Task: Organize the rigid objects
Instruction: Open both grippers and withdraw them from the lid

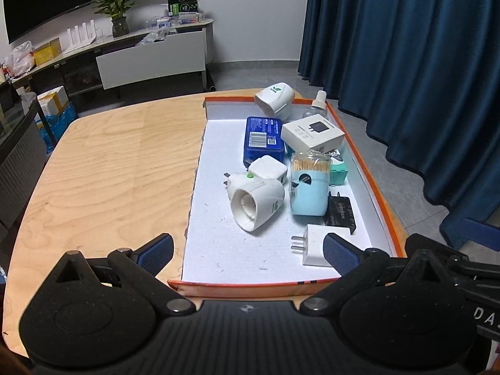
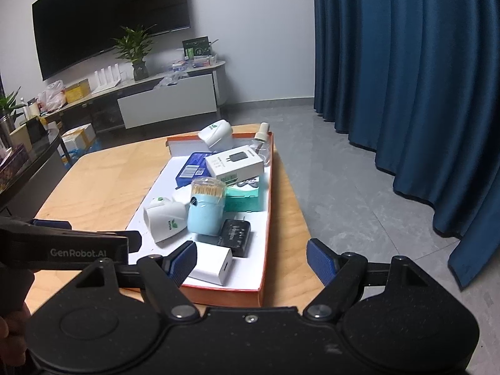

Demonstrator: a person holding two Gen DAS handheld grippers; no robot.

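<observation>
An orange-rimmed white tray (image 1: 372,175) (image 2: 225,295) on the wooden table (image 1: 118,162) holds several rigid items. Among them are a white plug device with a green leaf (image 1: 256,200) (image 2: 167,218), a light-blue toothpick jar (image 1: 309,187) (image 2: 204,212), a blue tin (image 1: 264,140), a white charger box (image 1: 312,134) (image 2: 234,162), a black adapter (image 1: 340,215) (image 2: 236,234) and a white charger (image 1: 312,247) (image 2: 212,265). My left gripper (image 1: 248,251) hangs wide open over the tray's near end, holding nothing. My right gripper (image 2: 253,261) is open over the tray's near right corner, its left pad beside the white charger.
A second leaf-marked plug device (image 1: 275,98) and a spray bottle (image 1: 317,106) sit at the tray's far end, with a teal box (image 2: 243,200) under the charger box. Blue curtains (image 1: 406,78) hang to the right. A TV console (image 2: 165,103) stands behind.
</observation>
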